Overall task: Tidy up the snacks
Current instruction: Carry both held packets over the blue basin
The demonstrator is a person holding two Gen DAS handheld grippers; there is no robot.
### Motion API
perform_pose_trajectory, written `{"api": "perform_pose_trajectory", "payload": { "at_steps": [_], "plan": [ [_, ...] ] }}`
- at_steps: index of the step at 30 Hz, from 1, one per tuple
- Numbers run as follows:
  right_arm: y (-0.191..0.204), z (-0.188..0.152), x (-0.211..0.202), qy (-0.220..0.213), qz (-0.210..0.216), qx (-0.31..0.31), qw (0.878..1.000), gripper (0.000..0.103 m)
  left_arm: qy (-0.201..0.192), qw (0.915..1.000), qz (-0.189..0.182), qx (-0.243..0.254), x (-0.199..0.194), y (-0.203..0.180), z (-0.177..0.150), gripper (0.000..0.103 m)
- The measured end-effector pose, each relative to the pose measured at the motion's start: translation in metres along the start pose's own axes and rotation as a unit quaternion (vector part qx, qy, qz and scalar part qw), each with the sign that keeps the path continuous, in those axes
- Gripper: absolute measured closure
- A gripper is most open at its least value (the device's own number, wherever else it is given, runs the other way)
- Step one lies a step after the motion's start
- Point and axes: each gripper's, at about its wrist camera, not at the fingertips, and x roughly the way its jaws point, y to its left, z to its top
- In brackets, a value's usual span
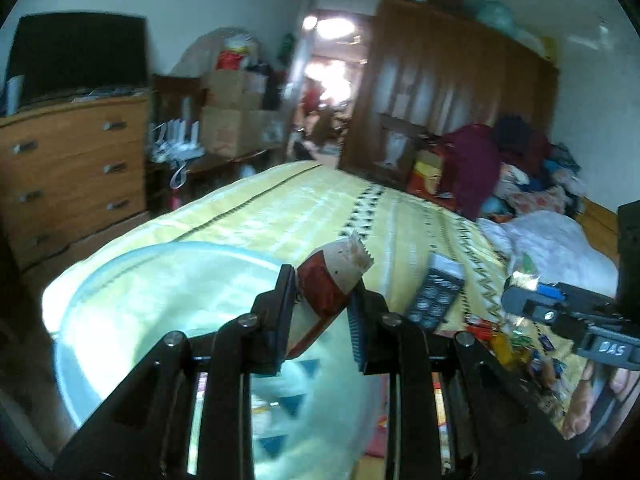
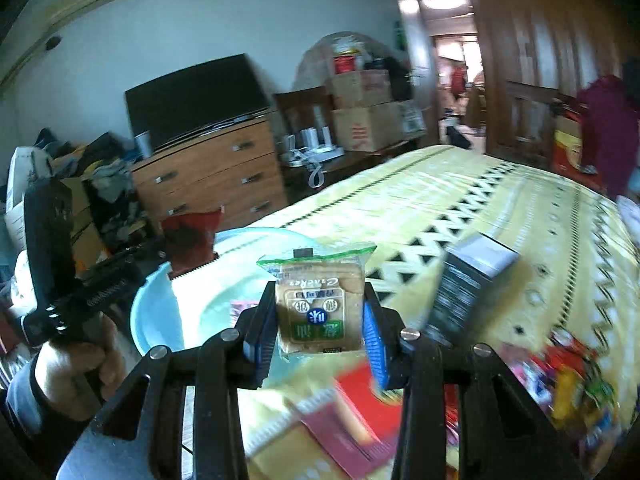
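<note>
The left gripper [image 1: 320, 312] holds a red and white snack packet [image 1: 334, 276], its jaws closed on the packet's lower half. The packet's long axis runs up and to the right from the jaws, and its crimped, zigzag end points toward the far side of the bed [image 1: 280, 204]. It hangs above the rim of a pale blue basin [image 1: 80, 292] that sits on the bed's yellow patterned cover.

The right gripper [image 2: 320, 316] grips a clear cracker packet [image 2: 318, 304] by its two side edges. The packet stands upright with its flat face toward the camera; its print reads upside down and its green sealed edge [image 2: 316, 254] is on top. It is held above the bed, just in front of the basin [image 2: 152, 312].

A dark box [image 2: 468, 280] lies tilted on the cover to the right. A blurred heap of loose snacks [image 2: 572, 384] lies at the lower right.
</note>
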Motion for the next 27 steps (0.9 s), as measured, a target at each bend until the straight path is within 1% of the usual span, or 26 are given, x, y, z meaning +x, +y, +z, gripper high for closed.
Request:
{"api": "perform_pose_trajectory", "payload": {
  "at_steps": [4,6,10,13,20,27],
  "plan": [
    [0.025,0.016,0.04,0.025,0.03,-0.009,0.999,0.061,0.02,0.9992,0.03,-0.02,0.011,0.024,-0.006,0.078],
    [0.036,0.019,0.057,0.039,0.037,-0.016,0.998,0.061,0.038,0.998,0.045,-0.024,0.02,0.036,-0.011,0.078],
    [0.053,0.019,0.097,0.072,0.053,-0.018,0.996,0.061,0.064,0.9958,0.06,-0.027,0.031,0.046,-0.02,0.078],
    [0.057,0.013,0.116,0.093,0.059,-0.016,0.994,0.061,0.077,0.9941,0.069,-0.031,0.035,0.054,-0.025,0.078],
    [0.065,0.002,0.133,0.111,0.06,-0.018,0.992,0.061,0.09,0.9924,0.077,-0.034,0.039,0.065,-0.032,0.078],
    [0.068,0.0,0.133,0.112,0.06,-0.019,0.992,0.061,0.09,0.9926,0.074,-0.034,0.038,0.069,-0.032,0.078]
  ]
}}
